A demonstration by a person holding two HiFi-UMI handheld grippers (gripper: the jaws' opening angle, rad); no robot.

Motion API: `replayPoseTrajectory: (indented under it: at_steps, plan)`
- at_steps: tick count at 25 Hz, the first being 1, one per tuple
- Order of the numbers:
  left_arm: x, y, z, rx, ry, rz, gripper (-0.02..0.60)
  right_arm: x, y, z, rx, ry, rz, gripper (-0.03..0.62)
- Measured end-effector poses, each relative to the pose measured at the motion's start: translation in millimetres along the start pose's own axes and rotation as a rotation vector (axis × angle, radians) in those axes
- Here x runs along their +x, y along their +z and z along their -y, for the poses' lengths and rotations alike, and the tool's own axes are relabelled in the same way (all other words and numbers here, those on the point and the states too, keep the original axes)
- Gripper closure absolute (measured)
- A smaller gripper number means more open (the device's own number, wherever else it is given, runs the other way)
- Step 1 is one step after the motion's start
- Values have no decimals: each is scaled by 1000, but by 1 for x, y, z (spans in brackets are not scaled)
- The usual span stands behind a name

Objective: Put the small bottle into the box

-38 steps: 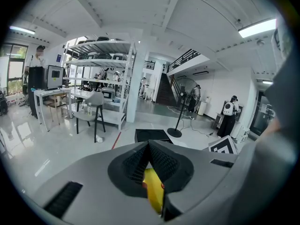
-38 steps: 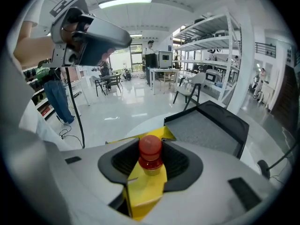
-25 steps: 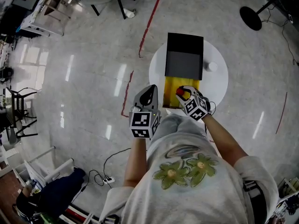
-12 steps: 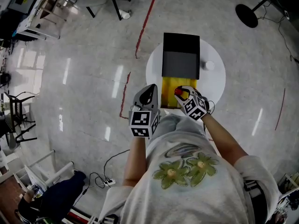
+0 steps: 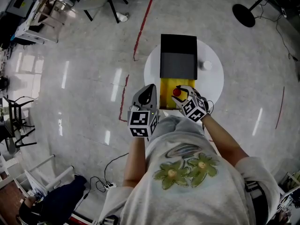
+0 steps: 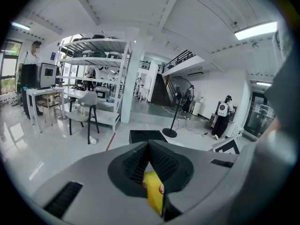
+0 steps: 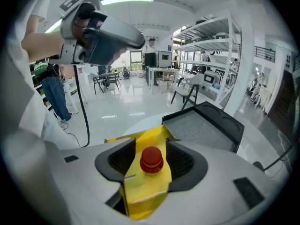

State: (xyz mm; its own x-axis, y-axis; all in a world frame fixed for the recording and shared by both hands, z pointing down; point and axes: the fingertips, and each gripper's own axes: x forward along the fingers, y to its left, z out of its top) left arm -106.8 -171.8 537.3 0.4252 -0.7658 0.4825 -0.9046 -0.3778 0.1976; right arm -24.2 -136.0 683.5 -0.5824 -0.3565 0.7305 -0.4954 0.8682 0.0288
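Observation:
A small bottle with a red cap [image 7: 152, 159] stands upright in the open yellow box [image 7: 143, 191] on a white round table [image 5: 211, 83]. My right gripper [image 7: 151, 158] hangs over the box with the cap between its jaws. The jaws are opening, with a gap showing on each side of the cap. From the head view the cap [image 5: 176, 92] shows at the right gripper [image 5: 180, 93]. My left gripper [image 5: 149, 92] stays just left of the yellow box [image 5: 168, 90], its tips together. A strip of the box [image 6: 153, 196] shows behind its fingers [image 6: 136, 165].
A black open case [image 5: 178, 57] lies on the table beyond the yellow box. A small white object [image 5: 205, 65] sits to its right. Red tape lines [image 5: 140, 32] mark the shiny floor. Shelves, chairs and a lamp stand [image 5: 243, 15] ring the area.
The table and boxes have slid slightly up and left in the head view. Both grippers keep nearly the same places beside and over the yellow box.

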Motion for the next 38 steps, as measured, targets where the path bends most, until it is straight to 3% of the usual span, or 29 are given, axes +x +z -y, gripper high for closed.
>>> replayPoseTrajectory:
  at_steps: [10, 17, 38]
  plan:
    - [-7, 6, 8, 3, -21, 31, 581, -58, 62, 21, 137, -114, 231, 444]
    - [-6, 19, 19, 15, -38, 63, 581, -104, 94, 42, 201, -233, 375, 588]
    - [-8, 28, 37, 43, -79, 89, 581, -131, 104, 45, 233, -284, 420, 591]
